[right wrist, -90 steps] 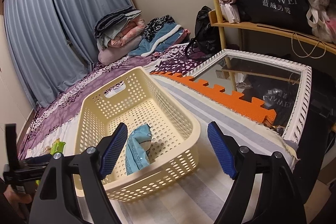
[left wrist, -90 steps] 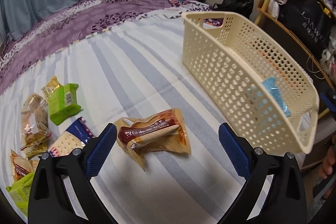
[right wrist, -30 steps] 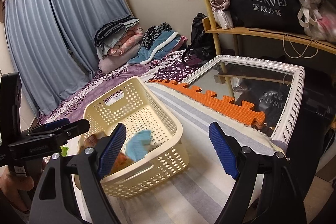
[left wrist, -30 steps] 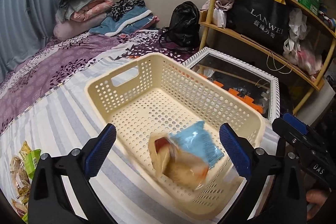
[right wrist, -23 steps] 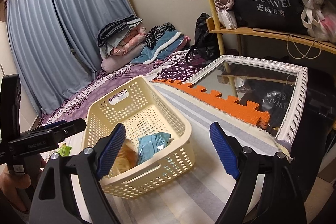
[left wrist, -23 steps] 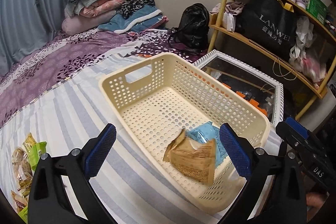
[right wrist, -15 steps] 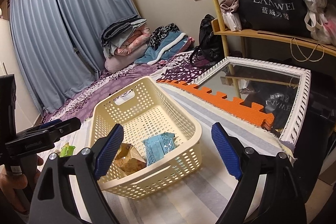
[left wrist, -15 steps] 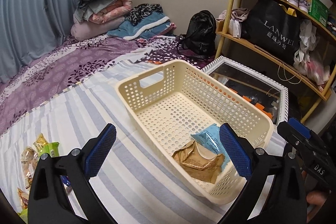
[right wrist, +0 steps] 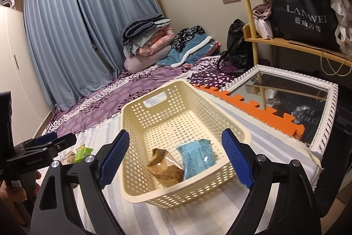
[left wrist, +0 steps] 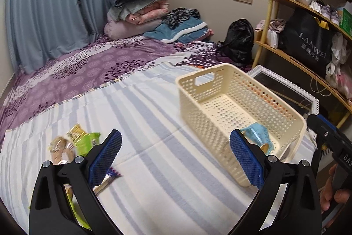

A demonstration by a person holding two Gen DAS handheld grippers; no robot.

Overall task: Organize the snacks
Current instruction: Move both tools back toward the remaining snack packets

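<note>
Left wrist view
- Left gripper [left wrist: 175, 155]: jaws are standing wide apart, nothing is lying between the blue pads [left wrist: 105, 158]; it is hanging over the striped sheet [left wrist: 154, 124].
- Cream basket [left wrist: 292, 116]: is sitting on the sheet to the right of the gripper, handle slot facing the far end.
- Blue packet [left wrist: 256, 134]: is lying inside the basket at its near end, partly hidden by the right-hand pad.
- Loose snacks [left wrist: 74, 143]: a green packet, a yellow one and a clear-wrapped one are lying together on the sheet at lower left, just beyond the left-hand finger; more wrappers are showing under that finger, too hidden to tell apart.
- Right gripper's body [left wrist: 330, 142]: is showing at the right edge, with fingers of a hand [left wrist: 330, 191] wrapping its handle.
- Purple bedspread [left wrist: 77, 74], folded bedding [left wrist: 140, 8], black backpack [left wrist: 238, 41] and shelf [left wrist: 308, 63] are lying beyond.

Right wrist view
- Right gripper [right wrist: 176, 160]: jaws are standing wide open and gripping nothing; the basket's near end is showing between them, untouched by the pads.
- Cream basket [right wrist: 136, 111]: is resting on the sheet directly ahead.
- Blue packet [right wrist: 197, 156]: is lying flat on the basket floor, near-right.
- Brown packet [right wrist: 166, 167]: is lying just beside it on the left, touching it, crumpled.
- Left gripper [right wrist: 47, 142]: is showing from the side at the left edge; its jaw spacing cannot be read here.
- Green packet [right wrist: 82, 153]: is lying on the sheet left of the basket.
- White-framed mirror [right wrist: 327, 109] and orange foam mat [right wrist: 253, 105] are lying to the basket's right.
</note>
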